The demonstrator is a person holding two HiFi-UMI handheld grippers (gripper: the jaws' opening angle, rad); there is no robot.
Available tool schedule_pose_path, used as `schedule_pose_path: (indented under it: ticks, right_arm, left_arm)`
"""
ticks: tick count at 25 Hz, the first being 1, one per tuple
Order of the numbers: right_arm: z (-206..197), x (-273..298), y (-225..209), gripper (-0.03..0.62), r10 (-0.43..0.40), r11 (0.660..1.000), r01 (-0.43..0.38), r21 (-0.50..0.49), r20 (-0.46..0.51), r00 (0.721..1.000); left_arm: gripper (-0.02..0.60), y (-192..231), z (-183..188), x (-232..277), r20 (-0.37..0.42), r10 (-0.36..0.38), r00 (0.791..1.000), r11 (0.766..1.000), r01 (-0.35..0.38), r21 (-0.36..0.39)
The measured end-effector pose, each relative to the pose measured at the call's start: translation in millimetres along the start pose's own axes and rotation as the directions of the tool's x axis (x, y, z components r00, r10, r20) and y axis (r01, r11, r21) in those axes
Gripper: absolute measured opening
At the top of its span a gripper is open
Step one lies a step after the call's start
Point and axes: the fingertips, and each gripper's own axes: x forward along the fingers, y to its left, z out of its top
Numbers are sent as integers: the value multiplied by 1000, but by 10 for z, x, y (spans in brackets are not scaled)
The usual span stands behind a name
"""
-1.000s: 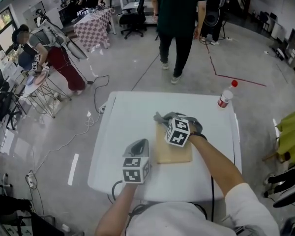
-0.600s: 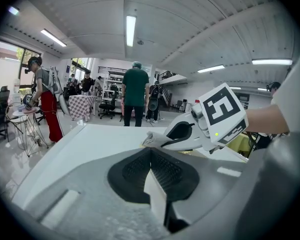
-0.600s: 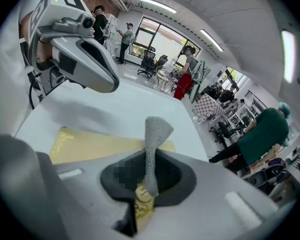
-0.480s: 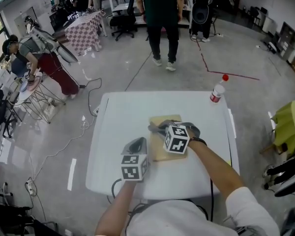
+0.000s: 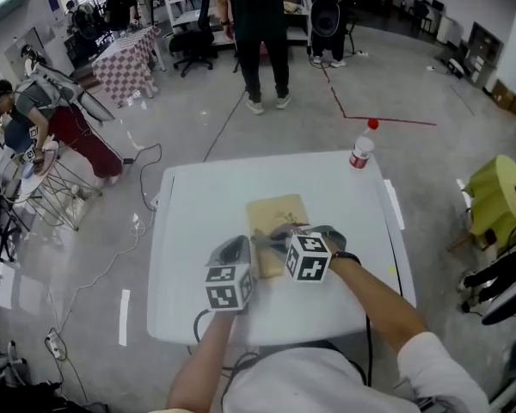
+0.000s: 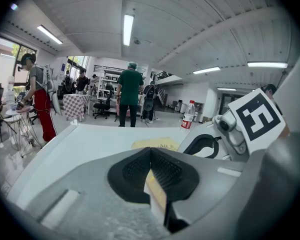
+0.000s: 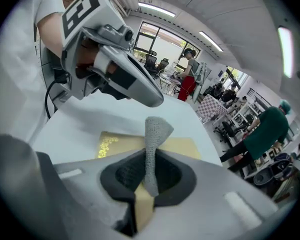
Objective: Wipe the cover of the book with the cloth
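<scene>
1. Grey knitted cloth (image 7: 153, 134) was pinched in the right gripper (image 7: 150, 166), whose jaws were closed tight on it, a fold standing up above the pads.
2. That cloth sat on the near end of the tan book (image 5: 275, 217), which lay flat in the middle of the white table (image 5: 198, 205).
3. The book's long axis ran away from the person, so most of the cover stretched ahead of the right jaws, towards the bottle (image 5: 359, 152) at the far edge.
4. The left gripper (image 6: 150, 154) hung just beside the book's near left corner; its jaws were closed together with nothing between them, and whether they touched the book could not be told.
5. The right hand was the nearer one to the cover, and a wipe would likely call for a push forward along that long axis, with the cloth pressed flat so it would not bunch.
</scene>
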Motion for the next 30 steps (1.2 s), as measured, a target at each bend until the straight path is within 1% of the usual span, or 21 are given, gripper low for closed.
schedule_pose_path:
  ticks: [4, 8, 13, 16, 18, 21, 24, 27, 30]
  right_arm:
    - [0, -73, 154, 29, 21, 1000, -21, 7, 17, 1000]
    - [20, -142, 331, 29, 52, 999, -53, 4, 29, 998]
    - [40, -207, 538, 29, 112, 994, -112, 3, 41, 993]
    - [67, -281, 627, 29, 158, 987, -158, -17, 45, 986]
    - [93, -332, 628, 29, 171, 985, -170, -31, 51, 984]
    - [144, -415, 442, 29, 141, 990, -139, -32, 73, 987]
    - [217, -411, 47, 29, 56, 998, -54, -30, 80, 995]
    - [291, -332, -365, 29, -24, 998, 27, -53, 67, 997]
    - [342, -210, -639, 29, -58, 994, 62, -91, 45, 997]
  left_arm:
    - [6, -11, -18, 37, -3, -10, 1000, 1000, 10, 8]
    - [7, 15, -17, 23, -3, -9, 1000, 1000, 9, -5]
    - [6, 82, -7, 12, -2, -2, 1000, 1000, 2, -10]
    - [6, 103, -2, -3, -2, 4, 1000, 1000, -4, -14]
    - [6, 109, -14, -21, -1, 10, 1000, 1000, -10, -19]
    - [6, 93, -39, -32, -2, 19, 1000, 999, -19, -28]
    - [6, 98, -67, -35, -1, 22, 1000, 999, -22, -32]
    - [7, 115, -92, -57, 1, 23, 1000, 999, -23, -27]
    - [6, 143, -125, -91, -1, 33, 999, 999, -33, -27]
